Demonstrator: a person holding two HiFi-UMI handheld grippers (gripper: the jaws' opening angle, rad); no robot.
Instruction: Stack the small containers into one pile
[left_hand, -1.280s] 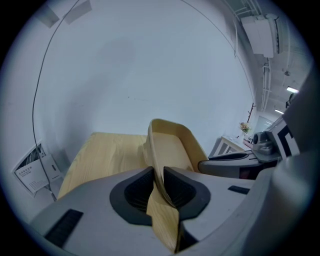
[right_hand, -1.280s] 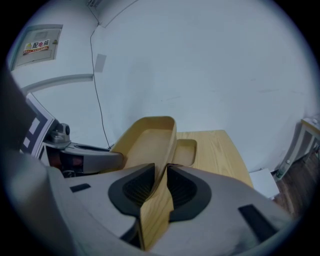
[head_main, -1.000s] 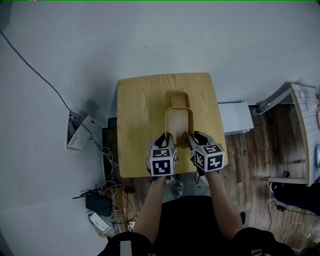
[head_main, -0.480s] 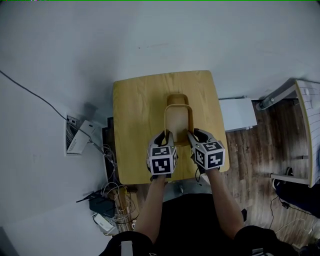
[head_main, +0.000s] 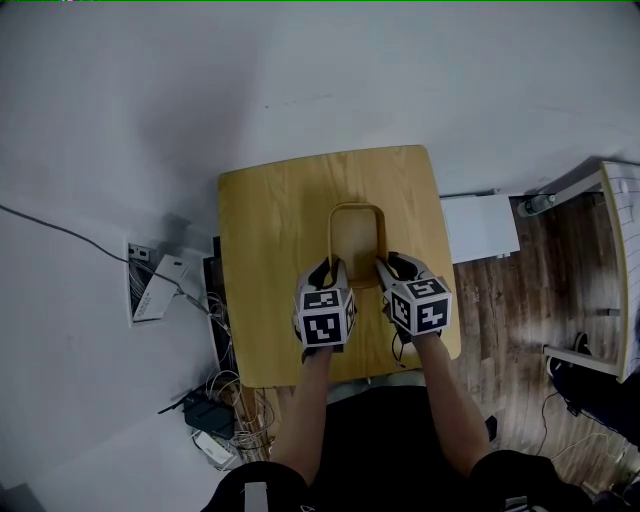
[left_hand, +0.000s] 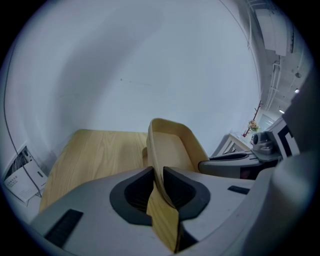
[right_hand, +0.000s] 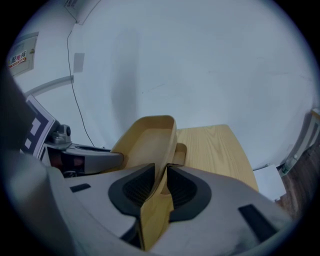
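Both clamped: left gripper (left_hand: 158, 175) and right gripper (right_hand: 161, 177) each pinched one side wall of the wooden container (head_main: 358, 235) between them, keeping it level over the second container (right_hand: 180, 153) just ahead, probably for nesting.

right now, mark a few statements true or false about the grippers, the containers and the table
1. The left gripper and the right gripper hold the same tan container. True.
2. The left gripper is empty. False: its jaws clamp the container's wall.
3. The held container is full of objects. False: it is empty.
4. A second container shows just beyond the held one. True.
5. The table is glass. False: it is wood.
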